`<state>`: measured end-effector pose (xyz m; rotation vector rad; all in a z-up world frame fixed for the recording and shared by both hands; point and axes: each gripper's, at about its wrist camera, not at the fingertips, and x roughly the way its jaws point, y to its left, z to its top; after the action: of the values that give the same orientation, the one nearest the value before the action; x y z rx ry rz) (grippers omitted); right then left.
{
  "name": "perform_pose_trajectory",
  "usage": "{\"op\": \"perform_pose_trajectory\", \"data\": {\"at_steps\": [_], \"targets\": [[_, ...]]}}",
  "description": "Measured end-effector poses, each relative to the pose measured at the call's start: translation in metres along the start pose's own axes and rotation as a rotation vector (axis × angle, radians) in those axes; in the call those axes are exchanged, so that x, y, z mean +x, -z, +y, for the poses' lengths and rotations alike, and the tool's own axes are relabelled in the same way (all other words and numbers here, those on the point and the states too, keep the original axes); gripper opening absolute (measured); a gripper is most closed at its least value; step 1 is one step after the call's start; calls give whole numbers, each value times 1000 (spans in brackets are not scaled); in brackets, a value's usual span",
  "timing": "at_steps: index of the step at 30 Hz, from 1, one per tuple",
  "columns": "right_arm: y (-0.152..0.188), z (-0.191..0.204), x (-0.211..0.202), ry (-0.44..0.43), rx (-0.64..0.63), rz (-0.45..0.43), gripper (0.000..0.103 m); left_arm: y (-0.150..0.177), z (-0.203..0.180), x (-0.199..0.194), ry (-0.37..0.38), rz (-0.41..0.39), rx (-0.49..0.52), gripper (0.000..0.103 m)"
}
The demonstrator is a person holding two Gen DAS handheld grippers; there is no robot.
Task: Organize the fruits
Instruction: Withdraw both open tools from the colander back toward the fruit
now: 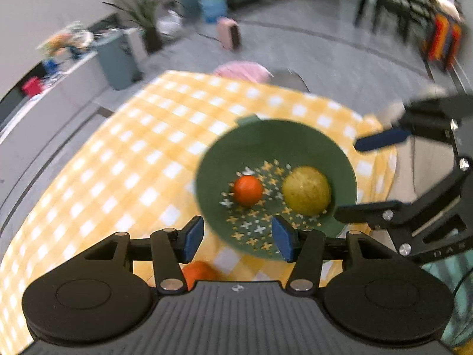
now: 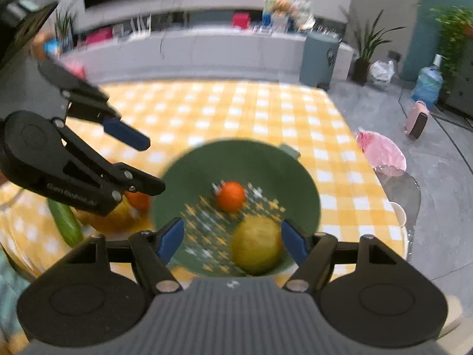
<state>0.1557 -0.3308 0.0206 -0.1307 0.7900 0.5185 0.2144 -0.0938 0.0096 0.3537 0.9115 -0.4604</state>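
Your left tool (image 1: 238,238), wide open and empty like the right tool (image 2: 233,241), is nearer the loose orange (image 1: 198,270) lying just below it, outside the green bowl (image 1: 230,148).

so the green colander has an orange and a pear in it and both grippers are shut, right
Not quite: the green colander does hold the orange and pear, but the left gripper and right gripper are both open and empty, as each wrist view shows.

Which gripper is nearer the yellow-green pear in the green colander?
Right. The right gripper hangs open just above the pear, which lies between its fingertips in its own view. The left gripper, also open, sits over the colander's near rim, beside the pear.
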Motion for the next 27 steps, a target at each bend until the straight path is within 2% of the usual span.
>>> {"op": "perform_pose_trajectory", "data": {"at_steps": [5, 11, 16, 21, 27], "targets": [[13, 29, -18, -6, 94, -85, 70, 29, 13, -40, -44, -93, -105, 63], [29, 70, -15, -13, 161, -95, 70, 78, 25, -72, -131, -146, -212, 63], [44, 95, -5, -41, 205, -93, 69, 118, 36, -87, -149, -182, -302, 63], [60, 113, 7, -57, 241, -81, 65, 150, 43, -87, -146, -209, -371, 62], [60, 130, 30, -80, 262, -56, 64, 174, 52, -75, -138, -192, -405, 58]]}}
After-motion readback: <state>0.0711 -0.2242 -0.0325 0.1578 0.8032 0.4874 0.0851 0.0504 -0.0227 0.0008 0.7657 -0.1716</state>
